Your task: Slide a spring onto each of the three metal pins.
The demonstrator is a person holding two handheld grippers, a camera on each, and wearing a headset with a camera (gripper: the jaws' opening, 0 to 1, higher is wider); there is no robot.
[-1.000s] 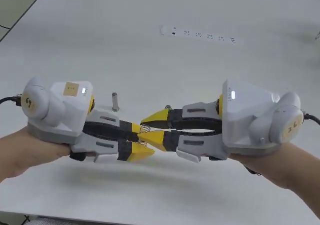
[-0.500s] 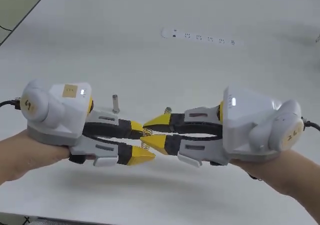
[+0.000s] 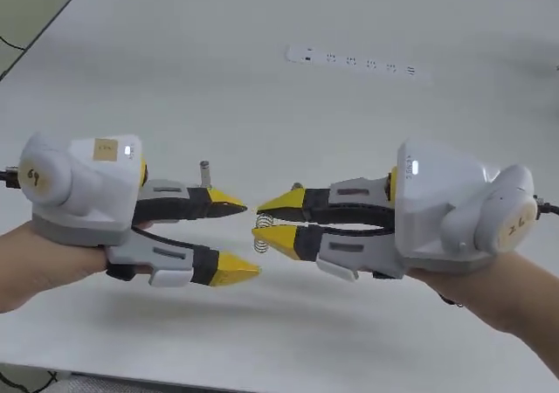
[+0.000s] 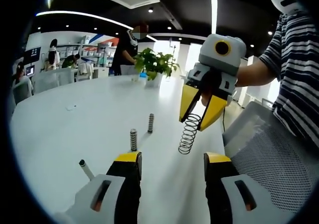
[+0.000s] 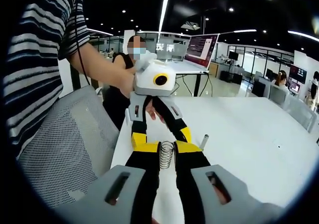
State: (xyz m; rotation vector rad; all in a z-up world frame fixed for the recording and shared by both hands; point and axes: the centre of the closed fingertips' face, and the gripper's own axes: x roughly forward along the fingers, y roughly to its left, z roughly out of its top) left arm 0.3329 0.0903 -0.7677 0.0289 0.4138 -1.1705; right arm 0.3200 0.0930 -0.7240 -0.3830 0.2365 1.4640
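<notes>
Head view: your right gripper (image 3: 258,220) pinches spring (image 3: 260,236), spring hanging down. Your left gripper (image 3: 251,238) jaws wide apart, empty. Bare pin (image 3: 205,173) stands upright, to spring's left, farther back.

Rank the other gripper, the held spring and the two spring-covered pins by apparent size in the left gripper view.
1. right gripper
2. spring it holds
3. nearer sprung pin and farther sprung pin: nearly alike; camera distance may explain the slight difference.
</notes>
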